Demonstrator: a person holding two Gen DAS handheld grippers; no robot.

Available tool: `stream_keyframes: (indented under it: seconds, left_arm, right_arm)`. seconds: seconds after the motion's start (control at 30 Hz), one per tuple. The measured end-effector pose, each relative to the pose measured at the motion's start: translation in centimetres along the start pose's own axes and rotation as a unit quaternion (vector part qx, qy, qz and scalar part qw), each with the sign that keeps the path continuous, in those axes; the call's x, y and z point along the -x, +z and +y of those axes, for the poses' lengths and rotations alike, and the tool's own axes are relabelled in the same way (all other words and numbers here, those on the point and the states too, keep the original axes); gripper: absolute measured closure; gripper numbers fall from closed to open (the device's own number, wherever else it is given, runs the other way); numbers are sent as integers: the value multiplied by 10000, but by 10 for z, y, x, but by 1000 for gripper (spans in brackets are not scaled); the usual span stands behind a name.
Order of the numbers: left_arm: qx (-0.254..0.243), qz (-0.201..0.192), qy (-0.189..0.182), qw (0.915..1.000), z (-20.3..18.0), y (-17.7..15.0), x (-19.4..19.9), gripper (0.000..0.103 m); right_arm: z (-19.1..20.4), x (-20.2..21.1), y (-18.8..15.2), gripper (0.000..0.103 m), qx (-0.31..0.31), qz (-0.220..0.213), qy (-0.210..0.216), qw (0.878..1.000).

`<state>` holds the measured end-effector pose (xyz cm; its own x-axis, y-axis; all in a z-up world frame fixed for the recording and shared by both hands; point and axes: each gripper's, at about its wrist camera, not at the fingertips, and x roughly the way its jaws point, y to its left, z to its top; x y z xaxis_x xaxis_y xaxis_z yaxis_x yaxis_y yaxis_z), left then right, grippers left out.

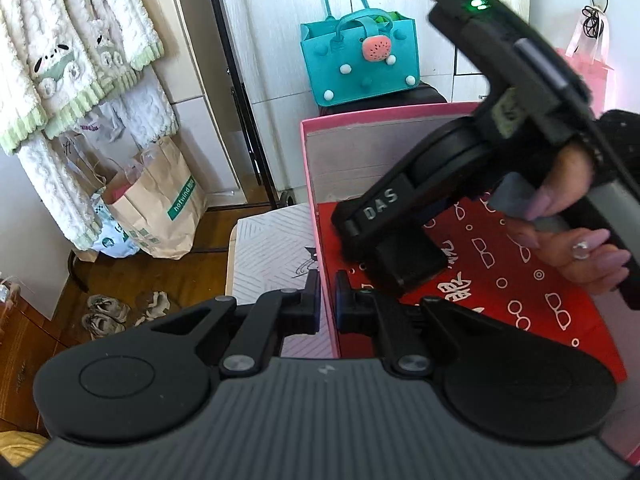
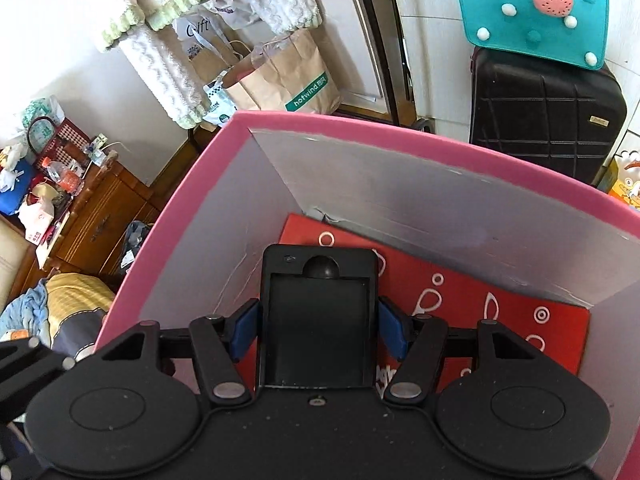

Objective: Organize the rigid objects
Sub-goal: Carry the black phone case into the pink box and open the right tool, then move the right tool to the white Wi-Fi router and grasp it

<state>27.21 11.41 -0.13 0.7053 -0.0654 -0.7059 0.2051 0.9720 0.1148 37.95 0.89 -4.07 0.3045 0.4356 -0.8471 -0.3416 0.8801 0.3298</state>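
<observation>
One pink box (image 2: 240, 120) with pale grey inner walls stands open, and one red sheet (image 2: 500, 292) printed with white rings and spectacles lies flat on its bottom. The right tool (image 2: 318, 330) reaches down inside the box, its two blue-padded fingers (image 2: 245, 330) pressed against the sides of one black rectangular case (image 2: 318, 320), which it holds over the red sheet. Seen from the left wrist, the same right tool (image 1: 394, 258) comes in from the upper right, gripped by one hand (image 1: 576, 216) with long pale-pink nails, and the black case (image 1: 408, 260) hangs low inside the pink box (image 1: 316, 216).

The left tool (image 1: 327, 304) has its two fingers (image 1: 310, 302) pinched on the near left wall of the box, one finger outside and one inside.

Behind the box stands one black suitcase (image 2: 548, 116) with one teal bag (image 2: 536, 12) on top. Two brown paper bags (image 1: 160, 208) sit on the wooden floor (image 1: 192, 264) further left.
</observation>
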Motion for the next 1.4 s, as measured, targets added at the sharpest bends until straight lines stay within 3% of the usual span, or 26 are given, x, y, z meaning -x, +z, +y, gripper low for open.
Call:
stream_keyframes:
  seconds: [0.1,0.2,0.27,0.43,0.63,0.93,1.2,1.27,1.4]
  left_arm:
    - [-54,-60,105,9999,-3,-2,3,96]
    - [-53,-77,125,9999,-4,0,4,96]
    - [-38,-77,120,9999,-2,1,4,96]
    - [-36,-85,107,9999,0,0,3,96]
    - [-18,-95,92,9999,1,-1,2,96]
    - [-71,-95,134,9998,-2,-1,2,96]
    - [-41,-109,56,9999,1,-2,2,96]
    - [-84,-105,66,9999,1,-2,2,96]
    - [-372,-128,128,9991,-6,-3,3,95]
  right_arm:
    - [-7,-4,2,34,-265,29,89,9996]
    - [-17,3,4,29,-560,82,572,9968]
    - [-23,17,3,27,-733,29,668,9951]
    - [-14,76,-16,27,-256,-379,612,9971]
    - [-10,149,-53,27,154,-766,544,9955]
    - [-48,216,-145,27,180,-1510,111,9883]
    - [-85,194,-220,32,74,-1751,-524,9831]
    - [-88,182,-231,34,129,-1773,-587,9823]
    - [-80,161,-238,34,605,-1829,-1116,9749]
